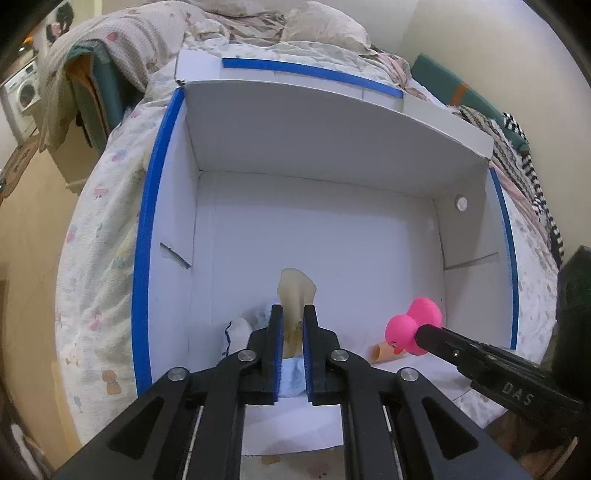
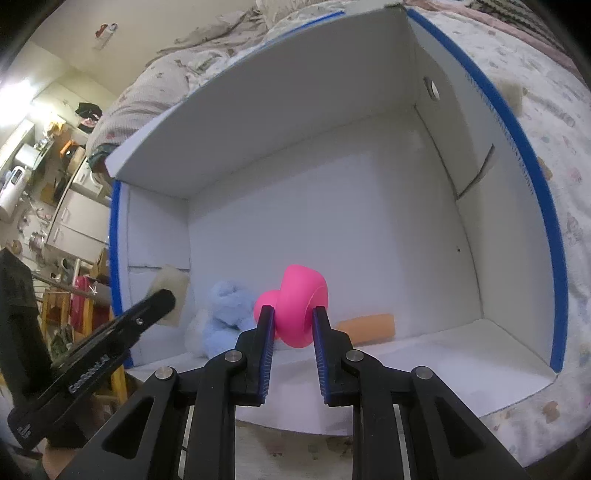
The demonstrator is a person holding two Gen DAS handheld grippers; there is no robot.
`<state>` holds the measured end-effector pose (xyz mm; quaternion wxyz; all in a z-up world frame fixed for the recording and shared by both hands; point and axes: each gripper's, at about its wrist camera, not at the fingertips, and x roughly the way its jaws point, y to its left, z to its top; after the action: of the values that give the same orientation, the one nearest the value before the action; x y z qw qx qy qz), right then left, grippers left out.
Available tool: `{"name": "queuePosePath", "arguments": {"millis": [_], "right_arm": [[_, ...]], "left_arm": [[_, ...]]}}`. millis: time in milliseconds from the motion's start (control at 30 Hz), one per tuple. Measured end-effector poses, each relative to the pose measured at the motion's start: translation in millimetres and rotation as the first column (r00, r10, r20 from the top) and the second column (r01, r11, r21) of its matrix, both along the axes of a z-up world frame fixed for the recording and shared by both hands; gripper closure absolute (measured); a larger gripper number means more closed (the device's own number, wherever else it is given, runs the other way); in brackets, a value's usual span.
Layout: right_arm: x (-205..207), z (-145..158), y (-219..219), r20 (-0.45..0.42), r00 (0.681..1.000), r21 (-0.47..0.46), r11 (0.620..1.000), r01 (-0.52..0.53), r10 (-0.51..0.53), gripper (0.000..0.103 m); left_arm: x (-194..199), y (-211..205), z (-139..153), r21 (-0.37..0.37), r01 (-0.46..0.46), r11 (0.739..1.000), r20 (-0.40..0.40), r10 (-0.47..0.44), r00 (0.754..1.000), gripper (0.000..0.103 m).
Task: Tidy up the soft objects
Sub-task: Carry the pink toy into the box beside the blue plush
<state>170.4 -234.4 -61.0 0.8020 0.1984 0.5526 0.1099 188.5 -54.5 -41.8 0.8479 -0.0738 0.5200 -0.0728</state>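
A white cardboard box [image 1: 317,229] with blue-taped rims sits open on a bed [image 1: 99,236] covered in a pale printed quilt, and both grippers reach into its near end.

The left gripper [image 1: 293,332] is clamped on a beige cloth [image 1: 295,291] — the fabric is pinched between the blue pads and stands up above the fingertips in a loose, folded peak. Directly below it, on the box floor, lies a light-blue plush toy [image 2: 225,314] with a white part beside it; from the left wrist view only bits of blue and white show past the fingers. In the right wrist view this gripper comes in from the left, with the cloth hanging near the box's left wall.

The right gripper [image 2: 293,325] holds a pink rubber duck [image 2: 299,310], its jaws set fairly wide around the duck's rounded body. The duck is held above the near right part of the box floor, head toward the left. Just beyond it, lying flat on the floor, is an orange cylindrical piece [image 2: 369,326], apart from the plush toy, which sits to the duck's left.

The far half of the box floor is bare white card. Behind the box, rumpled blankets and a pillow [image 1: 325,26] are piled at the far end of the bed.
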Motion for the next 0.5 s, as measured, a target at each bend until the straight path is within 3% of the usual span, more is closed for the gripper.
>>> {"name": "queuePosePath", "arguments": {"millis": [167,233,300,500], "right_arm": [[0.9,-6.3,-2.7,-0.019,1.000,-0.020,1.000,0.006,-0.007,0.081],[1.3,-7.4,-3.4,-0.023,1.000,-0.025,1.000,0.009,-0.010,0.081],[2.0,-7.4,-3.1,-0.022,1.000,-0.029,1.000,0.009,-0.009,0.081],[2.5,-7.3,-2.8,-0.023,1.000,-0.024,1.000,0.012,-0.013,0.080]], "left_arm": [[1.1,1.6,-1.7,0.007,0.009,1.000,-0.008,-0.009,1.000,0.078],[1.2,2.0,-1.9,0.002,0.008,1.000,-0.014,-0.008,1.000,0.056],[0.6,1.4,-0.6,0.003,0.006,1.000,-0.015,-0.006,1.000,0.041],[-2.5,-1.3,7.0,0.038,0.013,0.999,0.019,-0.014,1.000,0.040]]}}
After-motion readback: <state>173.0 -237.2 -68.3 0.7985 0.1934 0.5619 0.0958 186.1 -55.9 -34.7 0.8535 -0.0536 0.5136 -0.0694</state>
